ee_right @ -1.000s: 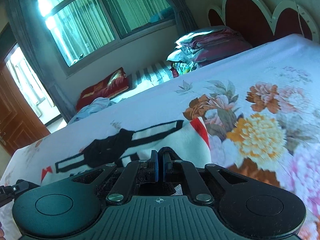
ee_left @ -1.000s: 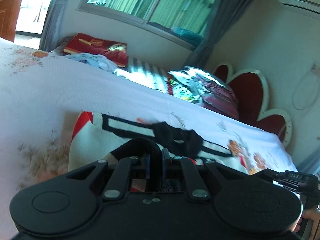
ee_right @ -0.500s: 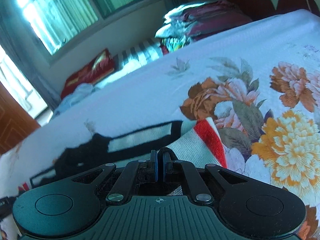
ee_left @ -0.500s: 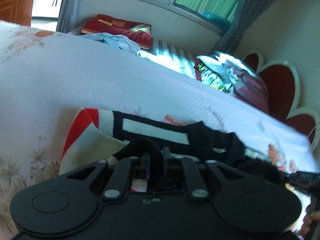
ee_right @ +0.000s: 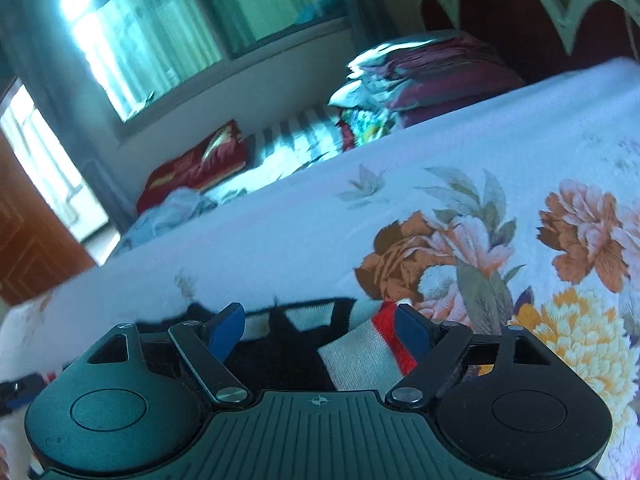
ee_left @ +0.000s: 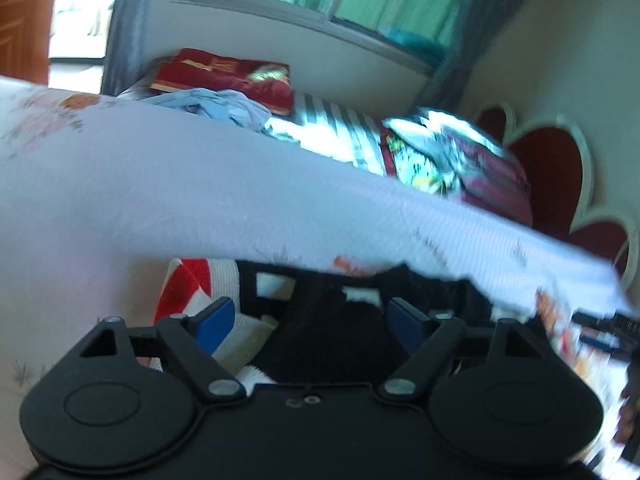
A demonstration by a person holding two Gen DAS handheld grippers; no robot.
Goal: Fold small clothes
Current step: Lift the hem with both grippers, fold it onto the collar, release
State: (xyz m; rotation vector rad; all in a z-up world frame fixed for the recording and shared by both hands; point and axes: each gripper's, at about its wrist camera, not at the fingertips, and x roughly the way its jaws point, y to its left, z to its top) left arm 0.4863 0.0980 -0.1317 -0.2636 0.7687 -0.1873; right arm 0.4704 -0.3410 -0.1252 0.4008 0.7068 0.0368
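A small knit garment [ee_left: 332,336] in cream, black and red lies folded on the floral bedsheet [ee_left: 200,200]. My left gripper [ee_left: 312,316] is open just above it, blue pads spread over its black part and red-striped end. In the right wrist view the same garment [ee_right: 360,356] lies under my right gripper [ee_right: 320,322], which is open too, over the cream and red end. Neither gripper holds cloth.
The white flowered sheet [ee_right: 480,200] stretches ahead. At the far side lie a red pillow [ee_left: 224,76], a pale blue crumpled cloth [ee_left: 224,108], a striped blanket and a stack of bedding [ee_left: 460,160] by the red headboard [ee_left: 560,176]. A window is behind.
Both grippers were shut on the garment's folded edge; now both are open and the cloth has dropped onto the bed. Both views have shifted forward and blurred.
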